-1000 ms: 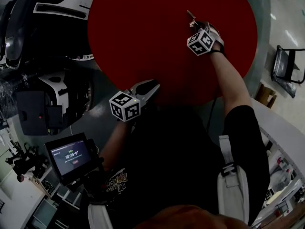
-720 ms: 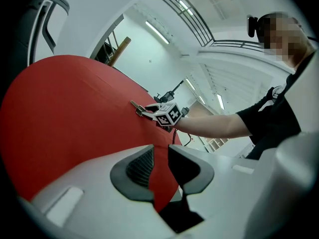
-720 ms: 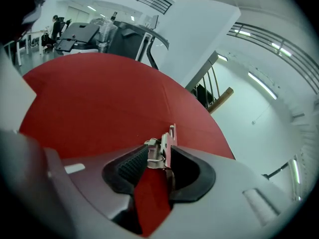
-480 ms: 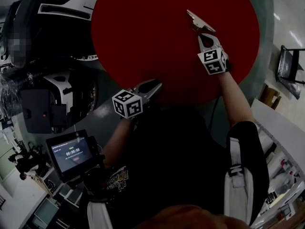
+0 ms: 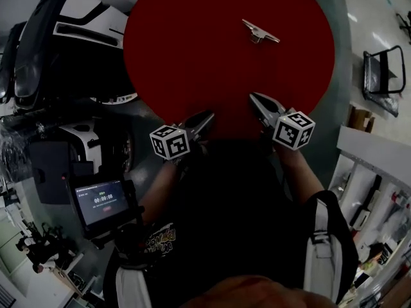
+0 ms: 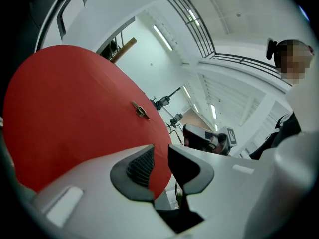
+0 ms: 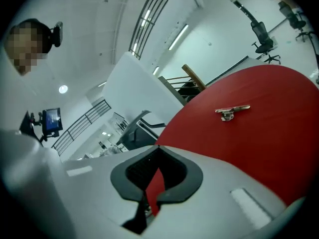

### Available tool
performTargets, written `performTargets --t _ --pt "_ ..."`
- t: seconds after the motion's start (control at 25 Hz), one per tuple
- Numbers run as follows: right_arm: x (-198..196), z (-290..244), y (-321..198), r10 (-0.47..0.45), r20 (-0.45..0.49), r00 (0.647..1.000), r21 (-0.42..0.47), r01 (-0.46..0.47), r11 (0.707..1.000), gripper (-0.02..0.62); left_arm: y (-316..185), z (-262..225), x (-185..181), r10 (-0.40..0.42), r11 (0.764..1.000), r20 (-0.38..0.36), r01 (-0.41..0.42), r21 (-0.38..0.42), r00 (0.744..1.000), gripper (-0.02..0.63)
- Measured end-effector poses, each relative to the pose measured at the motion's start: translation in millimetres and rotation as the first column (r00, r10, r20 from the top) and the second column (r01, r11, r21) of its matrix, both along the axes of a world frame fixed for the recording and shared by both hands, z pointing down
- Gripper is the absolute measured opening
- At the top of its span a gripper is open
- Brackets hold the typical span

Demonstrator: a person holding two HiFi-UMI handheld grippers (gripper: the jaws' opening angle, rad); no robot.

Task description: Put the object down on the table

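1. The right claw (image 5: 253,97) is closed and empty. In the right gripper view, the tips of the right claw (image 7: 158,148) meet with nothing between them.
2. The small metal object (image 5: 260,32) lies by itself on the round red table (image 5: 192,43). It is straight ahead of the right claw and well apart from it, touching neither claw.
3. In the right gripper view, the object (image 7: 232,111) appears above and to the right of the closed tips, resting on the red table (image 7: 269,143).
4. The left claw (image 5: 209,116) is slightly open, with a narrow gap between its pads and nothing in it. The left gripper view shows this gap at the left claw (image 6: 160,153).
5. From the left claw, the object (image 6: 140,109) sits far ahead across the table (image 6: 75,113).
6. In the head view, both claws hover at the table's near rim, side by side and apart, and each points towards the object.
7. I see each claw's marker cube behind its tips: the left cube (image 5: 170,142) and the right cube (image 5: 294,129).
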State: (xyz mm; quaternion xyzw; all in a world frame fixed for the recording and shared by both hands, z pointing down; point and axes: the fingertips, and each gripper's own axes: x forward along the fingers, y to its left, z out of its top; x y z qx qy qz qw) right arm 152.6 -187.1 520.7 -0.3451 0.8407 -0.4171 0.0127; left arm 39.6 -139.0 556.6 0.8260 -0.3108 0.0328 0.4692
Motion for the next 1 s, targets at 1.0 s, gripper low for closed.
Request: performTargets --t 1.0 --pt "-133.9 -118.8 213.7 0.288 -0.020 0.957 0.226 -0.277 0.934 0.002 132.7 -73.6 -94.6 0.192 0.978 -0.184 -0.171 0.121 0.964 0.094"
